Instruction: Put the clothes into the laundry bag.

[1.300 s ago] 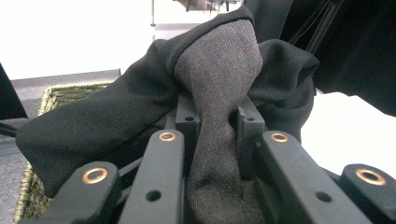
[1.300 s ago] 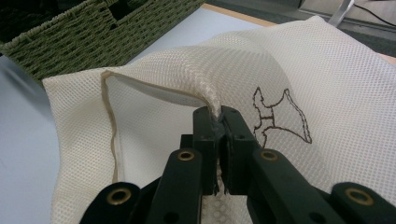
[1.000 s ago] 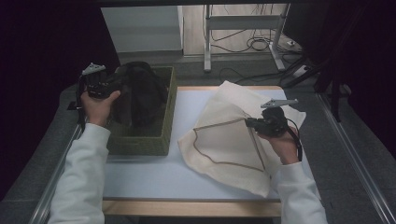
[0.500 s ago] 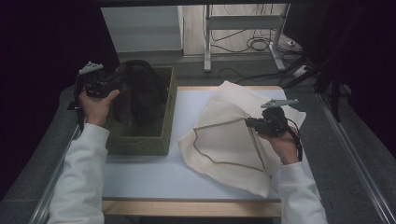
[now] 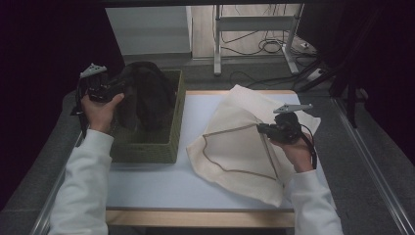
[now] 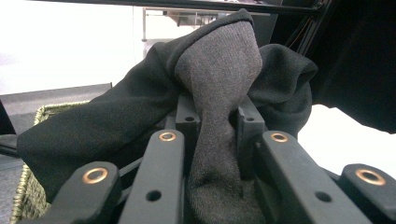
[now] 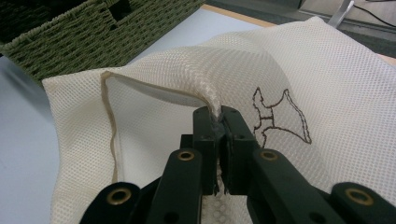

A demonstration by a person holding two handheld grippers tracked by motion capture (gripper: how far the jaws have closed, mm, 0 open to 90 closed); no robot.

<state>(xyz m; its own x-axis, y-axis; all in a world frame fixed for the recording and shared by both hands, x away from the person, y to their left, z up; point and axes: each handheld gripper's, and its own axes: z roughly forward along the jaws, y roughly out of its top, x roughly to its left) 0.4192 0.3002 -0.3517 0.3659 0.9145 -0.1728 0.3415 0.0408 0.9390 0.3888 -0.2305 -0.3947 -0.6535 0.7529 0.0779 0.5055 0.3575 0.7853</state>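
We are lifting soft, limp dark grey knit garment [image 6: 219,93] with left gripper [image 5: 113,89], jaws clamped on bunched fold, over green woven basket [image 5: 161,147] at nine o'clock. Right gripper [image 7: 218,122] is pinching cream mesh laundry bag [image 5: 240,147] rim, holding mouth open at three o'clock.

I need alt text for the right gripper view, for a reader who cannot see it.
The right gripper pinches a raised fold of a cream mesh bag lying on the pale table, lifting its open edge. A green woven basket stands behind.
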